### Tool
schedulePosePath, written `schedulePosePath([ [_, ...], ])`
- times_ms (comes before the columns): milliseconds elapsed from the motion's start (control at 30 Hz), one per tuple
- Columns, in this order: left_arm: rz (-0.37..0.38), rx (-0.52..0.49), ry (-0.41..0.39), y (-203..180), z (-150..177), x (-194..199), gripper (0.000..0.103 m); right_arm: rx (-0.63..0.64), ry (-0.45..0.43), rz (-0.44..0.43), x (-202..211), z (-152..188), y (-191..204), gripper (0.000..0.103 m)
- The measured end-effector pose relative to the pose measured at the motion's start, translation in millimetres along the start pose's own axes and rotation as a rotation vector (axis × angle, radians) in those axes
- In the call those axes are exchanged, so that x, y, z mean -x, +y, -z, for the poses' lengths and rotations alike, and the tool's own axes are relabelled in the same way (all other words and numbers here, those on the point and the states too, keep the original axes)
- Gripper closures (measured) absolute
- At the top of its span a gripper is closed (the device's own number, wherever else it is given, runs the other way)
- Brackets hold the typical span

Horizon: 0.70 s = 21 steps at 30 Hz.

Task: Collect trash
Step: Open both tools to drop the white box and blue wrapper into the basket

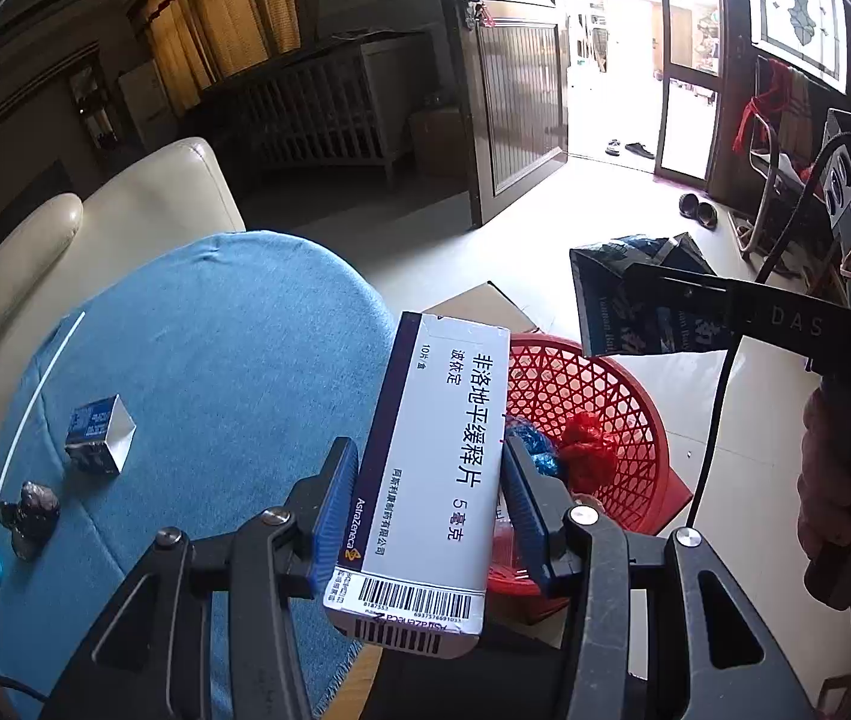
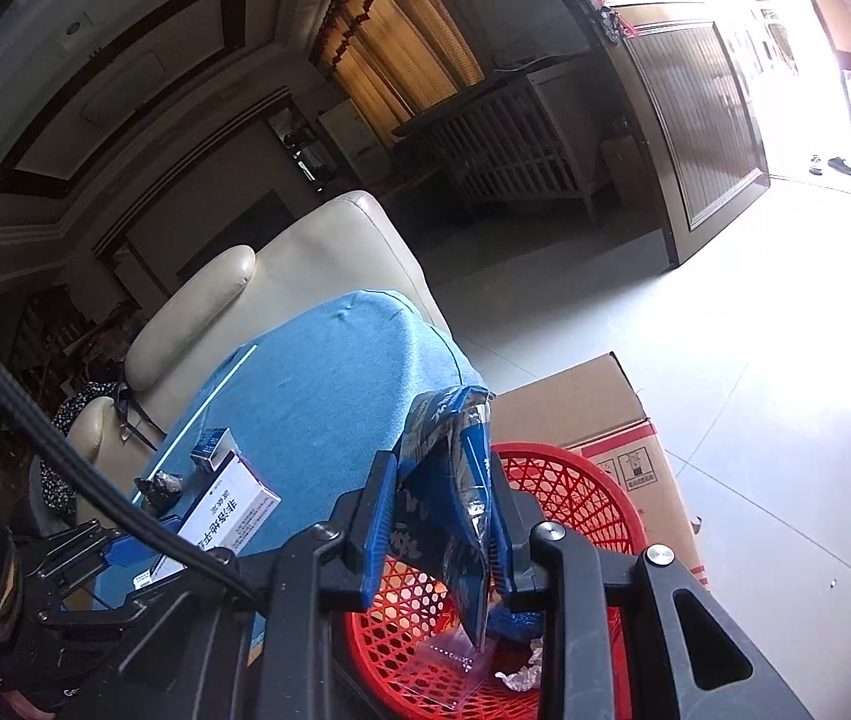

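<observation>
My left gripper (image 1: 431,474) is shut on a white and navy medicine box (image 1: 425,480), held over the right edge of the blue-clothed table (image 1: 215,348), beside the red mesh basket (image 1: 605,384). The basket holds red and blue crumpled scraps (image 1: 587,450). My right gripper (image 2: 443,504) is shut on a blue foil wrapper bag (image 2: 449,480), which hangs over the red basket (image 2: 575,498). The same bag (image 1: 635,300) shows in the left wrist view at the tip of the right gripper. A small blue carton (image 1: 98,435) and a dark crumpled wrapper (image 1: 26,513) lie on the table.
A cardboard box (image 2: 599,408) stands behind the basket on the pale tiled floor. A cream sofa (image 1: 125,222) is beyond the table. A thin white stick (image 1: 35,402) lies along the table's left side. An open door (image 1: 515,96) and shoes (image 1: 698,210) are farther off.
</observation>
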<state>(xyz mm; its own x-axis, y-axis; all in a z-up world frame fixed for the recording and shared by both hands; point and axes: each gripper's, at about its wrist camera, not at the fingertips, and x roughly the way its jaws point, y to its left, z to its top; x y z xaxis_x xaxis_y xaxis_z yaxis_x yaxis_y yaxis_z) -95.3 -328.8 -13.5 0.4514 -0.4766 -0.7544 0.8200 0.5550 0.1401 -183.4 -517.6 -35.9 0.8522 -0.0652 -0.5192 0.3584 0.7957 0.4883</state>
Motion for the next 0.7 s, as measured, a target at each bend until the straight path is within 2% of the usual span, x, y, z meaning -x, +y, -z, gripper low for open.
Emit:
schedulePosePath([
  [700, 0.042, -0.009, 0.007, -3, -10, -15, 0.052, -0.049, 0.019, 0.036, -8, 2, -6, 0.072],
])
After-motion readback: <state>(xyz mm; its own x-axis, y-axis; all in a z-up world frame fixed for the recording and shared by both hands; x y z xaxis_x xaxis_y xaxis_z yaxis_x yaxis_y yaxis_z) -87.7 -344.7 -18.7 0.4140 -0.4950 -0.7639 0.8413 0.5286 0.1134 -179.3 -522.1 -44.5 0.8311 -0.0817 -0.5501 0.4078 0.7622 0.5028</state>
